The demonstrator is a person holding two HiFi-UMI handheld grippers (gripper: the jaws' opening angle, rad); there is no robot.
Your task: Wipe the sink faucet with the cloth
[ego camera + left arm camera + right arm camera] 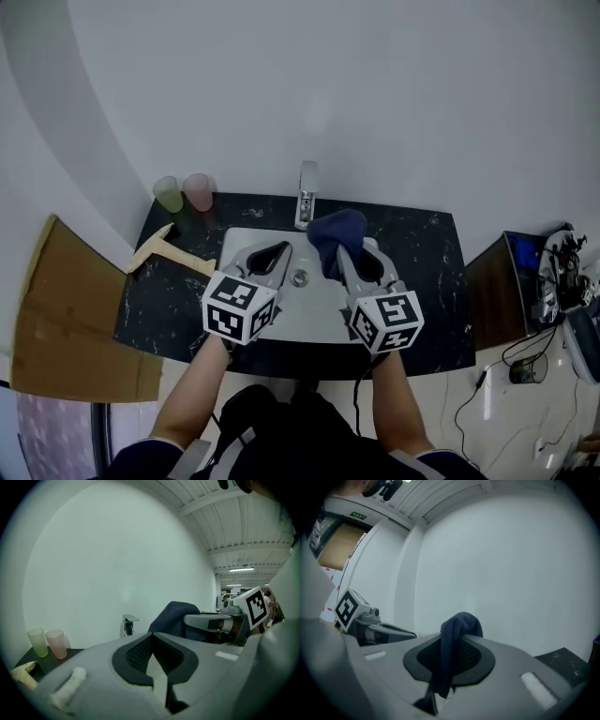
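Wiping well starts at the faucet (pixel 307 192), which stands upright at the back rim of the sink (pixel 302 314). The dark blue cloth (pixel 336 234) hangs just in front of it and a little to its right; we cannot tell whether they touch. Our right gripper (pixel 349 265) has its jaws a little apart and clamped on a fold, with a soft bunch bulging past the tips. We judge that this bunch, not the hard jaws, should meet the spout, pressing lightly and stroking along it, then down the body. Our left gripper (pixel 151 639) is closed with nothing in it and sits over the sink's left side, clear of the stroke. The two cups (pixel 184 193) stand well apart, back left.
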